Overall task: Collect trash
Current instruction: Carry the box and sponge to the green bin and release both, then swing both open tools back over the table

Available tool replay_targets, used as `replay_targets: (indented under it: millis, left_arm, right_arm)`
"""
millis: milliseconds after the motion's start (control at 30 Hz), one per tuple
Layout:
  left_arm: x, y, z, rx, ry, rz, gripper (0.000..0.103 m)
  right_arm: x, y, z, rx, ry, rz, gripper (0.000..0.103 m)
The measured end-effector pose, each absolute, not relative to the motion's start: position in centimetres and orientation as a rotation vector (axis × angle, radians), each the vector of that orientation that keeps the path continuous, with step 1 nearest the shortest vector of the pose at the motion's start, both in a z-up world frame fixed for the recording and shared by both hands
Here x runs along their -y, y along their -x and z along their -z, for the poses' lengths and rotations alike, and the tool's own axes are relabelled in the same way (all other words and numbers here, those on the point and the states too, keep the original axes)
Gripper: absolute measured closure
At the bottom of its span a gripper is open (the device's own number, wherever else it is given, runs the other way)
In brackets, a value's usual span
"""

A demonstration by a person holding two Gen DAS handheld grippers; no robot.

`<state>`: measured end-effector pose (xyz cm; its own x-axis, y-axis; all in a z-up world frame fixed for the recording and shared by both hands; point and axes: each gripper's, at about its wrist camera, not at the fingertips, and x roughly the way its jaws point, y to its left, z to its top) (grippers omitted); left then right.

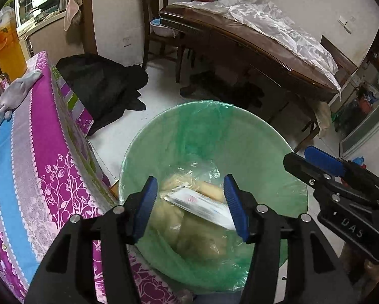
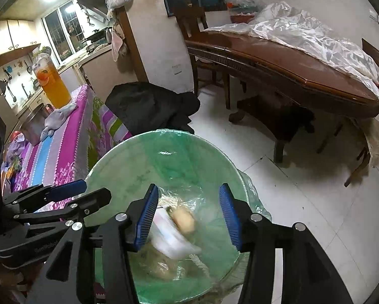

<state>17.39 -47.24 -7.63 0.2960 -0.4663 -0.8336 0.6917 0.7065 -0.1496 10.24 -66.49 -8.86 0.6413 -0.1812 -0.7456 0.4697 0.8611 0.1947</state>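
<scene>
A bin lined with a green bag (image 1: 144, 136) (image 2: 108, 152) stands on the floor below both grippers. My left gripper (image 1: 190, 177) (image 2: 96, 188) hangs open over it. A white wrapper (image 1: 199, 205) lies slantwise between its blue pads, one end near the right pad and well apart from the left pad. My right gripper (image 2: 188, 186) (image 1: 298, 157) is open over the bin too. Under it a blurred white wrapper (image 2: 171, 238) and a tan lump (image 2: 184, 220) are loose in the air, touching neither pad. Yellowish trash in clear plastic (image 1: 194, 243) fills the bin's bottom.
A table with a purple flowered cloth (image 1: 37, 152) adjoins the bin on the left, bearing an orange drink bottle (image 1: 8, 48) and a grey cloth (image 1: 15, 93). A black garment (image 1: 101, 88) lies on the floor behind. A wooden table (image 1: 252, 45) under plastic sheeting stands farther back.
</scene>
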Motion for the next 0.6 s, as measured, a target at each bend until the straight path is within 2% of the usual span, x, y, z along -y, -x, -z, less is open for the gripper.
replay_targets:
  millis: [367, 433, 500, 600]
  left_arm:
    - [45.9, -17.2, 6.6, -0.986, -0.243, 0.783, 0.051]
    - [45.1, -16.9, 6.1, -0.967, -0.243, 0.784, 0.051]
    - [43.0, -16.3, 5.2, -0.918, -0.242, 0.78, 0.045]
    - [38.5, -16.0, 4.0, -0.836, -0.236, 0.733, 0.039]
  right_arm:
    - [65.5, -9.4, 7.7, -0.756, -0.379, 0.387, 0.051]
    - [64.5, -8.6, 6.7, -0.701, -0.358, 0.375, 0.045]
    - [62.8, -7.4, 5.1, -0.62, -0.322, 0.362, 0.03]
    - [58.7, -5.5, 3.0, -0.496, -0.259, 0.324, 0.021]
